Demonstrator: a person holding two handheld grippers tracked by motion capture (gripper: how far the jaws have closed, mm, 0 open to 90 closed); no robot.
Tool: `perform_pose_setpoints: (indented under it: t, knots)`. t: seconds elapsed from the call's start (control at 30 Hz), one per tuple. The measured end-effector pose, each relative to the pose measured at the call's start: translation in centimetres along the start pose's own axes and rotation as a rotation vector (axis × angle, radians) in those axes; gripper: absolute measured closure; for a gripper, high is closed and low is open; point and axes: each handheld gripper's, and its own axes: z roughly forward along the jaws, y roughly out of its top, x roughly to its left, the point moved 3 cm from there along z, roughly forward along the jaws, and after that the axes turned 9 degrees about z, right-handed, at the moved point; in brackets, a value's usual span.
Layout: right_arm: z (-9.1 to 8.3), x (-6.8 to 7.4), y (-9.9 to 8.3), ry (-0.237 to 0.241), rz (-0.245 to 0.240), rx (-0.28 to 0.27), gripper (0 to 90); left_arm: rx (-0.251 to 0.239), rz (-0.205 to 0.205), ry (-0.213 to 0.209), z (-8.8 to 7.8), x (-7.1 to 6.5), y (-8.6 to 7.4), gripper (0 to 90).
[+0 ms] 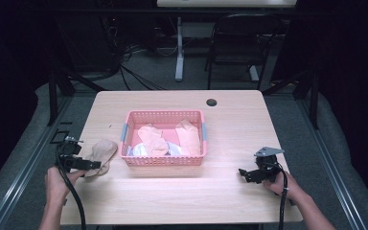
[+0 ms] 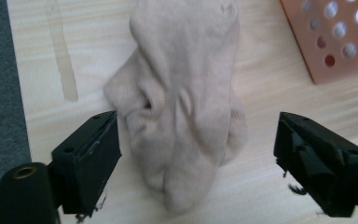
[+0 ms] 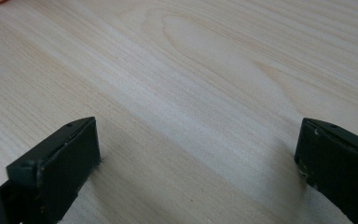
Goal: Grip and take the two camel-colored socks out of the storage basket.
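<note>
Left gripper [image 2: 198, 154] open astride beige sock [image 2: 186, 93], pink basket [image 1: 163, 160] just beside, right gripper [image 3: 198, 163] open on bare table [image 3: 191, 70]

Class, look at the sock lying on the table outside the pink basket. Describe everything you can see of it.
The sock is pale beige, of soft knitted-looking fabric, crumpled into folds and creases. It lies flat on the wooden table, left of the pink basket and apart from it. The left hand-held gripper is at its near end, open, one jaw on either side of it. The left jaw sits right at the fabric's edge; the right jaw stands clear.
</note>
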Motion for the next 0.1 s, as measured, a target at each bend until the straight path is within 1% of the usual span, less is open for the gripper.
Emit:
perform_pose_setpoints:
  t: [0.03,0.07,0.1]
  knots:
    - [0.0,0.0,0.0,0.0,0.0,0.0,0.0,0.011,0.003,0.014,0.08,-0.14,-0.52,10.4]
    - [0.0,0.0,0.0,0.0,0.0,0.0,0.0,0.016,0.007,0.019,0.15,-0.24,-0.89,8.3]
    - [0.0,0.0,0.01,0.0,0.0,0.001,0.0,0.022,0.0,0.011,0.24,-0.45,-1.47,7.4]
